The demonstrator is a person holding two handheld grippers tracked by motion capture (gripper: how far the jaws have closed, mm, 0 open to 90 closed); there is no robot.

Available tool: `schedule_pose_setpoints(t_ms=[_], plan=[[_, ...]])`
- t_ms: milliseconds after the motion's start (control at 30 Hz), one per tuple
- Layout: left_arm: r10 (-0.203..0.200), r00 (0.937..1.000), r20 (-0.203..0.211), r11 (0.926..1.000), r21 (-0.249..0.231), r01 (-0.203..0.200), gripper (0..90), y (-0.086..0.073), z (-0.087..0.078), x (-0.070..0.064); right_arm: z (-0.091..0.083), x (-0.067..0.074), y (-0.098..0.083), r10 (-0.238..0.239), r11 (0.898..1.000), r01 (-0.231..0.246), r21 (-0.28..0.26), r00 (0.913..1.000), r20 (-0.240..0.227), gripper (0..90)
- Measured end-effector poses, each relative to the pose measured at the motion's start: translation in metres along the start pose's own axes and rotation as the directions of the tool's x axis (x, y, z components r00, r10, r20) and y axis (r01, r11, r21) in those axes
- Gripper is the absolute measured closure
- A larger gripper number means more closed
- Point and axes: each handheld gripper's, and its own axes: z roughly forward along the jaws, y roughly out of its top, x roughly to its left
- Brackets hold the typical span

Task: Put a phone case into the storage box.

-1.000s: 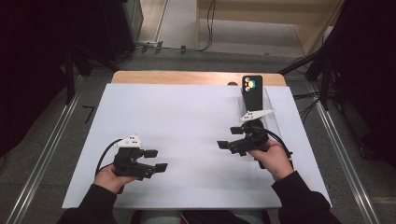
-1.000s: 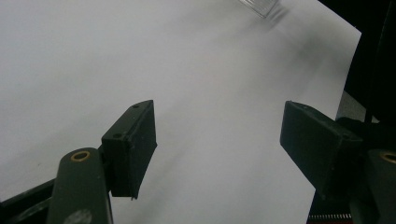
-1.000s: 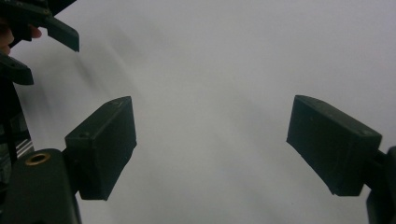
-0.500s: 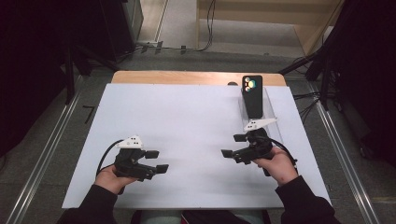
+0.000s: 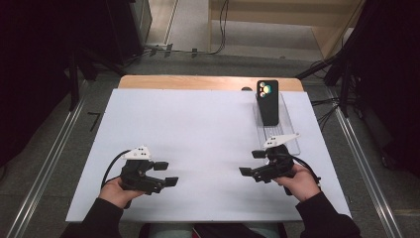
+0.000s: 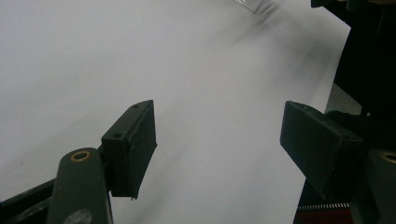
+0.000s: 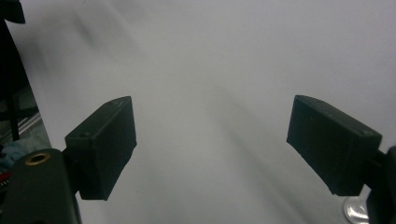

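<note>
Covering most of the wooden table, the white sheet was the largest thing in the high view, and both hands worked over its near half. Toward the far right of the sheet lay a clear tray, and a black phone stood propped at the tray's far end, its camera lenses facing the person. The right gripper hovered just beside the near end of that tray, well short of the phone, pointing toward the middle of the sheet; its jaws stood wide apart with only bare sheet between them, as the right gripper view confirmed. The left gripper sat at the near left, well apart from tray and phone, pointing toward the right gripper, its jaws likewise spread wide and empty.
</note>
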Motion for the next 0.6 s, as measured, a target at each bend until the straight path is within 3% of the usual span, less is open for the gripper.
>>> schedule_pose_setpoints(t_ms=[600], plan=[[0.002,0.9999,0.015,1.0,0.007,-0.002,27.5,-0.005,-0.002,-0.003,-0.015,-0.002,-0.028,0.013,1.0,-0.013,0.014,0.9998,0.013,14.0]])
